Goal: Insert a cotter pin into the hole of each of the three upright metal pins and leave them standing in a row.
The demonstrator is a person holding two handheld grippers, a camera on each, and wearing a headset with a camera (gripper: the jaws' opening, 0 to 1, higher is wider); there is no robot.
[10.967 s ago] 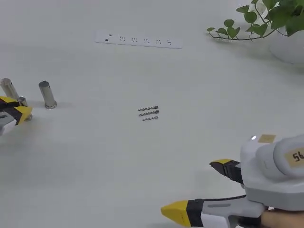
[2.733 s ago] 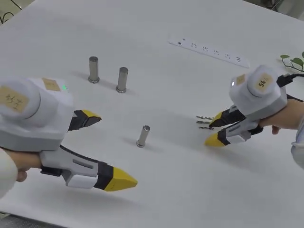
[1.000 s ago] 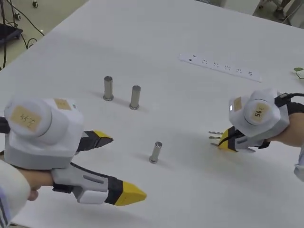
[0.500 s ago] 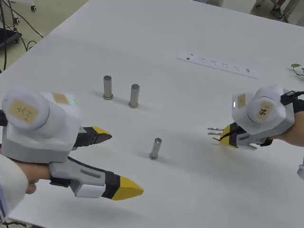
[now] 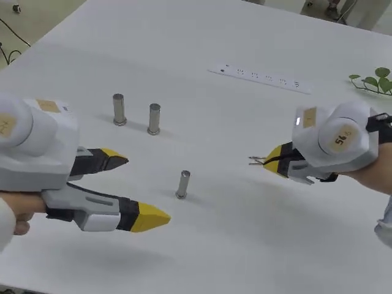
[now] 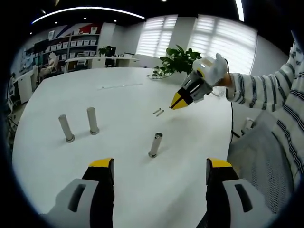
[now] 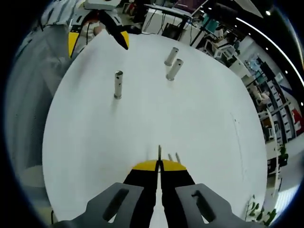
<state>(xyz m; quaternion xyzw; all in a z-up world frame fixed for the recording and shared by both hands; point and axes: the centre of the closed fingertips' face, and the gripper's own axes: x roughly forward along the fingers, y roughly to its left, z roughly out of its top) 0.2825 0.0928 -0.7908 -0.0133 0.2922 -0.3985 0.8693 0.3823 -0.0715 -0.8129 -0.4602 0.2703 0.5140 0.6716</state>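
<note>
Left gripper (image 5: 146, 188) sat just left of near pin (image 5: 182, 184), jaws spread wide, nothing between them. Far pin (image 5: 119, 109) and mid pin (image 5: 154, 118) stood upright side by side, behind and left of near pin. Near pin stood upright on the desk (image 5: 220, 245), alone. Right gripper (image 5: 271, 165) was well right of near pin, off the desk, jaws clamped on one cotter pin (image 7: 159, 153), its end poking past the tips. Two spare cotter pins (image 6: 157, 112) lay flat on the desk, right of near pin.
</note>
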